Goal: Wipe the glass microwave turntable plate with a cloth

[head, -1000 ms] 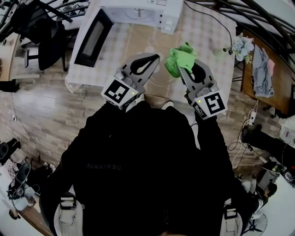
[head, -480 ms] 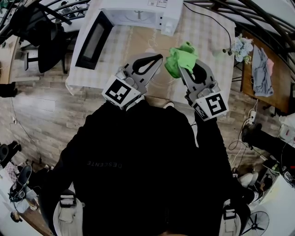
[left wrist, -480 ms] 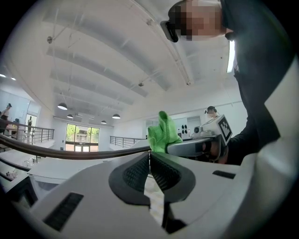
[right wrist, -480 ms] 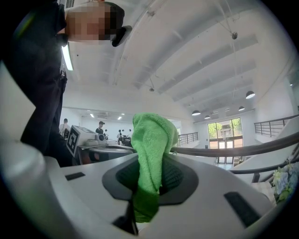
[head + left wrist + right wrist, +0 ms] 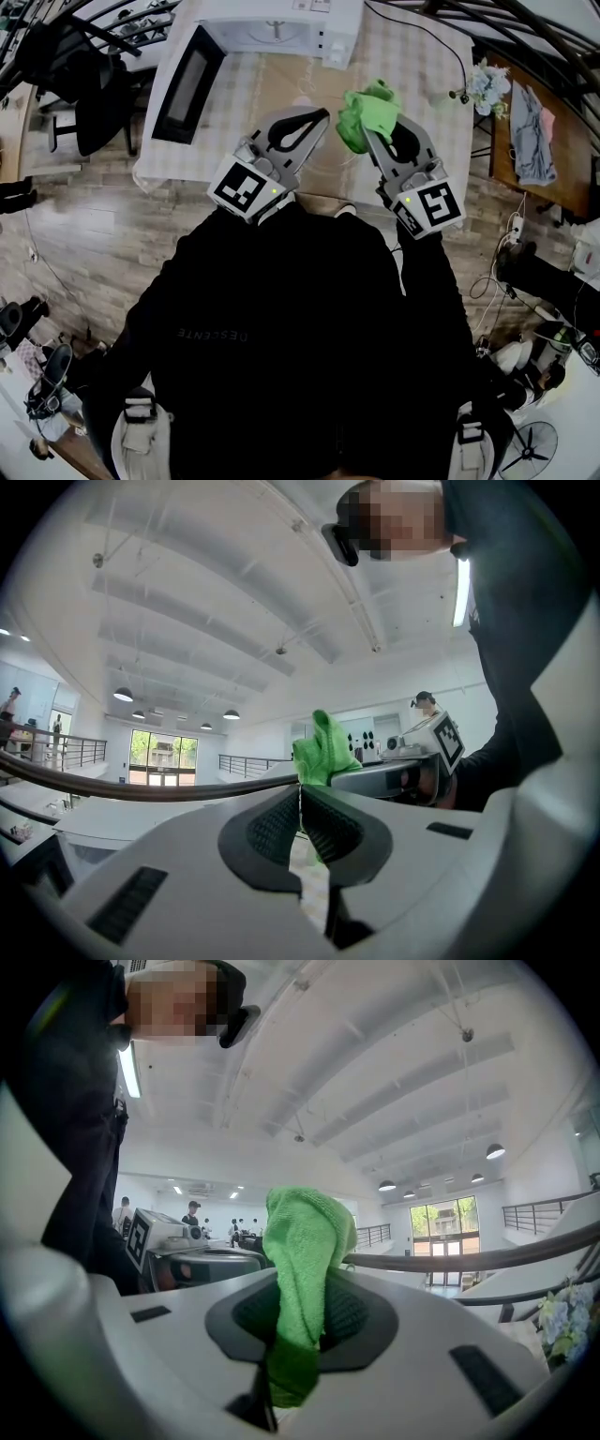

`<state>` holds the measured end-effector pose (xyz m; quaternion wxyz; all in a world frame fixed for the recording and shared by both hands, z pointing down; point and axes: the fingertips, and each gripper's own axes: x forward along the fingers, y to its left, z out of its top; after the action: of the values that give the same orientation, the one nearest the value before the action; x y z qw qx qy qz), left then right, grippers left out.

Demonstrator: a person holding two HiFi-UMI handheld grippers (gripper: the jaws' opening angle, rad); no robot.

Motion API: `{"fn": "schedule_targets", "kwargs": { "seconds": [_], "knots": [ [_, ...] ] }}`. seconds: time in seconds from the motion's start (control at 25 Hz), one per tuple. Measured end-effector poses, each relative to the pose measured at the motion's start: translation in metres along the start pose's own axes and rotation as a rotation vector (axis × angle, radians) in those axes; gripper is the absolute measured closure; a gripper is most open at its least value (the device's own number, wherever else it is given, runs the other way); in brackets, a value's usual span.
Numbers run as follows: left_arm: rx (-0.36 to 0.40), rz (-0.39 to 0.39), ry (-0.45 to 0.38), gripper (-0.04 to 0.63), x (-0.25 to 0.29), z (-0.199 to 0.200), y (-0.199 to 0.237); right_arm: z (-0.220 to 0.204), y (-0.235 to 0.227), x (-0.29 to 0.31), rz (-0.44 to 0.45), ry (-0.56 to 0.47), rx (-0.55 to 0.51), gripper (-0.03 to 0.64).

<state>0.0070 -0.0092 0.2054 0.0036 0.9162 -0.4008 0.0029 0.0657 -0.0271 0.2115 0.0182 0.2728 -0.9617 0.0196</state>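
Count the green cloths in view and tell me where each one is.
1. The green cloth is pinched in the right gripper; the person's body may hide others.

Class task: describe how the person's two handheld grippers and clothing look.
The left gripper and right gripper are light grey shells with tapering jaws lined by black ribbed pads. Each carries a cube with black-and-white square markers and a small green light. The person wears a black jacket.

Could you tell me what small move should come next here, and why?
Probably lower the left gripper toward the open microwave and open it. Its jaws are shut on nothing, while the right gripper clamps the green cloth. Both grippers are tilted up above the table, and neither holds a plate yet.
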Motion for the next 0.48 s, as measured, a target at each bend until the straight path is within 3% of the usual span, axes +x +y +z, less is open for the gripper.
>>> {"fn": "schedule_targets", "kwargs": {
  "seconds": [0.48],
  "knots": [
    [-0.002, -0.003, 0.006, 0.574, 0.002, -0.0046, -0.0031, -0.002, 0.0012, -0.0028, -0.001, -0.001, 0.004, 0.531]
  ]
}}
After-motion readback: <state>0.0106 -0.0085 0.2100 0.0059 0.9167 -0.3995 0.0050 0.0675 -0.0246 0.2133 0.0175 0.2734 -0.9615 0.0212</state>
